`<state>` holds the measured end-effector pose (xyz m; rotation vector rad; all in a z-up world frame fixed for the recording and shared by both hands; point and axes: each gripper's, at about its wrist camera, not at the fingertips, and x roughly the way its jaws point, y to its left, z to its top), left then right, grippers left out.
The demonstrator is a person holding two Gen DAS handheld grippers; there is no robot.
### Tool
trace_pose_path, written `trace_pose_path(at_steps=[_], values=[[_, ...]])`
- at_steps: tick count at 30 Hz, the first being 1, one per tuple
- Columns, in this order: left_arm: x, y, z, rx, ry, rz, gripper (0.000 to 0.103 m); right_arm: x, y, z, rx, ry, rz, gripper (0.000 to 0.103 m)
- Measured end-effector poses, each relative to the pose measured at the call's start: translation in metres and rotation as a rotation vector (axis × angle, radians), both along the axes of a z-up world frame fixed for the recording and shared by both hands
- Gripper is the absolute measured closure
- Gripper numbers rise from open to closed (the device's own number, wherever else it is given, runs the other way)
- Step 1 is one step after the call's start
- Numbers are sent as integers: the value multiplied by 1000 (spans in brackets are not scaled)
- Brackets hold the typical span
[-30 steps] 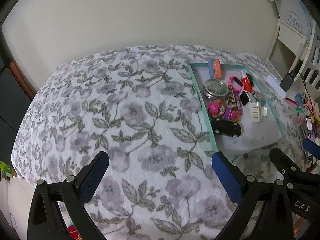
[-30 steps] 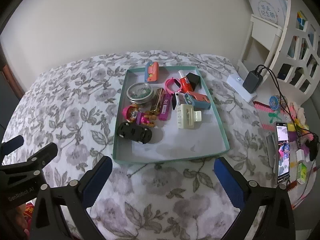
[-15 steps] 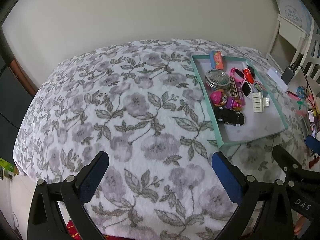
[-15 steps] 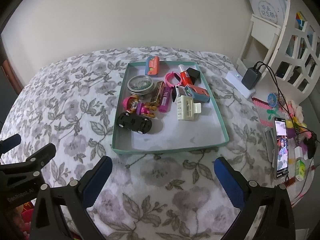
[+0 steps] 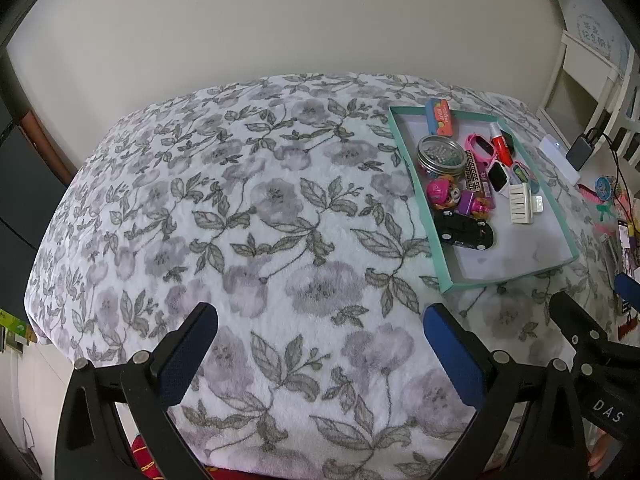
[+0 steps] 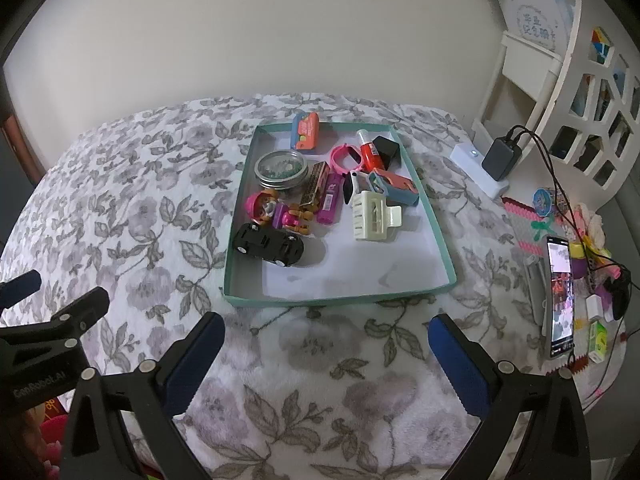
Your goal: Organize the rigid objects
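A floral blanket [image 6: 120,208] covered the bed; the teal tray [image 6: 436,236] held a black toy car [image 6: 268,243] beside a cream hair clip [image 6: 372,218]. Left gripper [image 5: 320,344] and right gripper [image 6: 326,344] hovered with jaws spread, holding nothing.

Harmonica [image 6: 313,187] partly hidden under round tin [image 6: 281,169].

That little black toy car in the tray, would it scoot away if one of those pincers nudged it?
Probably. The black toy car sits on its wheels on the smooth floor of the teal tray, so an end-on nudge would likely roll it. It looks like hard, light plastic, unlikely to bend. Its glossy, rounded body might slip between the pads.
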<state>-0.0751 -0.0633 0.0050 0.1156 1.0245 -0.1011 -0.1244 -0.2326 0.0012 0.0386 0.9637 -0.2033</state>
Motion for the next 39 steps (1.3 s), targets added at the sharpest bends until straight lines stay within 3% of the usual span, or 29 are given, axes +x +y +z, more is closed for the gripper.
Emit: trace_pose_path(at_steps=[39], values=[[2, 1, 2, 5, -9, 26, 1, 3, 1, -7, -2, 24, 18, 0]])
